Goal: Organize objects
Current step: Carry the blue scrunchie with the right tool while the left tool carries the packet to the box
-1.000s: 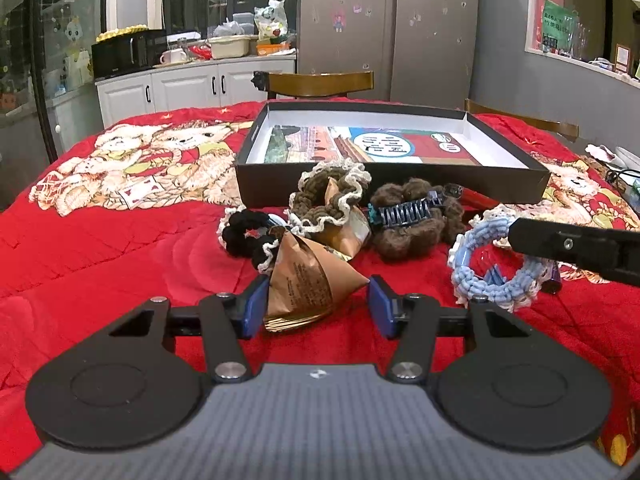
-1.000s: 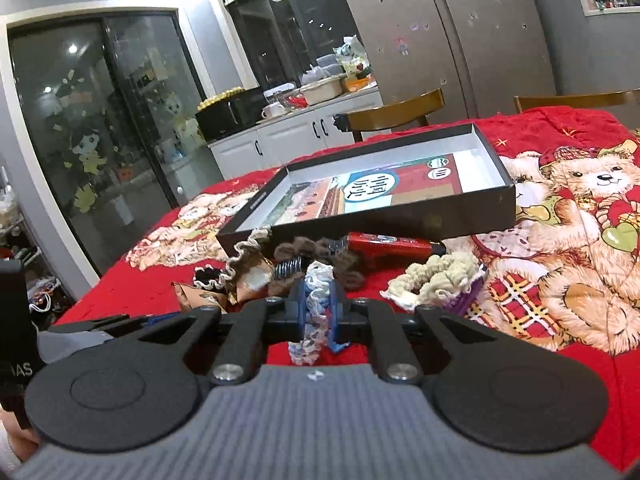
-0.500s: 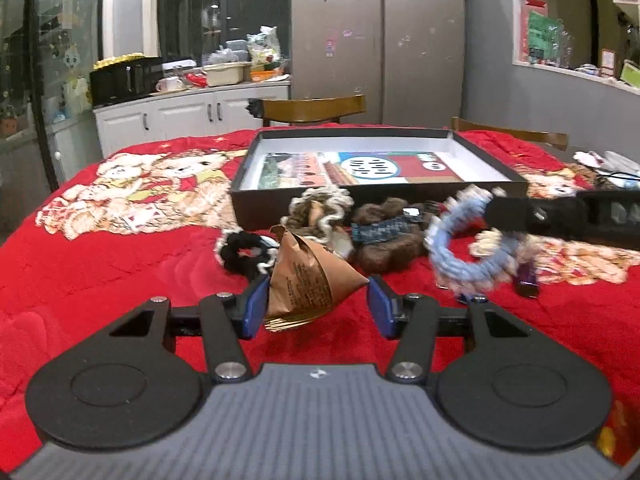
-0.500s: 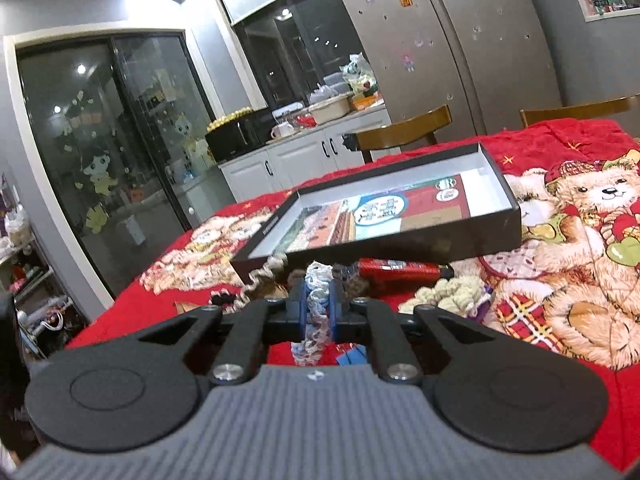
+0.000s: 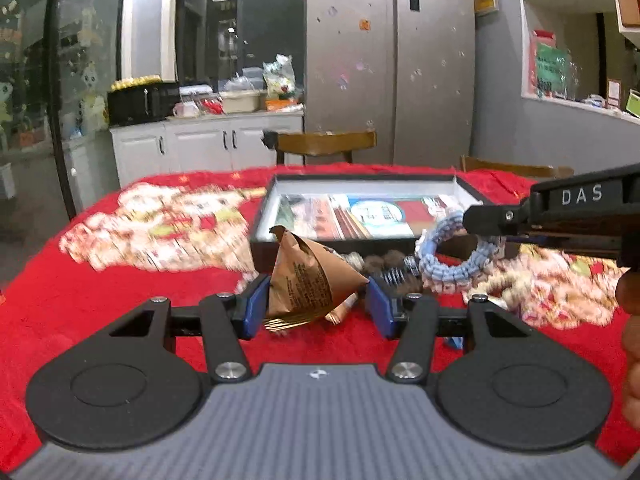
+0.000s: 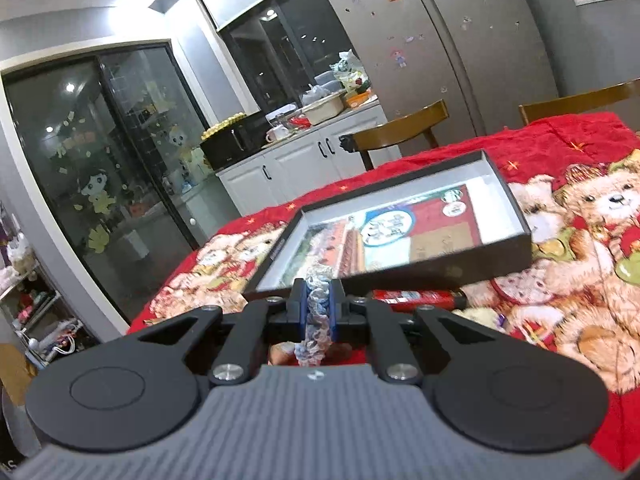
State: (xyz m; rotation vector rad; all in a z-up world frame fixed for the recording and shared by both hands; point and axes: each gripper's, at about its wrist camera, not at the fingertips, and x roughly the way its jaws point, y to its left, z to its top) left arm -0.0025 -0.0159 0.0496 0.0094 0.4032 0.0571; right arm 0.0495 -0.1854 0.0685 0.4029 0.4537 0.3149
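My left gripper point(image 5: 316, 304) is shut on a brown pyramid-shaped snack packet point(image 5: 310, 280) and holds it above the red cloth. My right gripper point(image 6: 319, 308) is shut on a blue and white scrunchie point(image 6: 318, 316); in the left wrist view the right gripper point(image 5: 486, 222) shows from the side with that scrunchie point(image 5: 452, 254) hanging near the front edge of the open black box point(image 5: 360, 212). The box point(image 6: 404, 232) has a printed picture on its floor.
Brown hair ties and a clip point(image 5: 390, 266) lie in front of the box, with a cream scrunchie point(image 5: 516, 284) to the right. A red tube point(image 6: 416, 300) lies by the box's front wall. Wooden chairs point(image 5: 326, 144) stand behind the table.
Both grippers have risen with their loads. The right gripper has carried the blue scrunchie up and toward the box's front edge. The left has lifted the brown packet off the pile.
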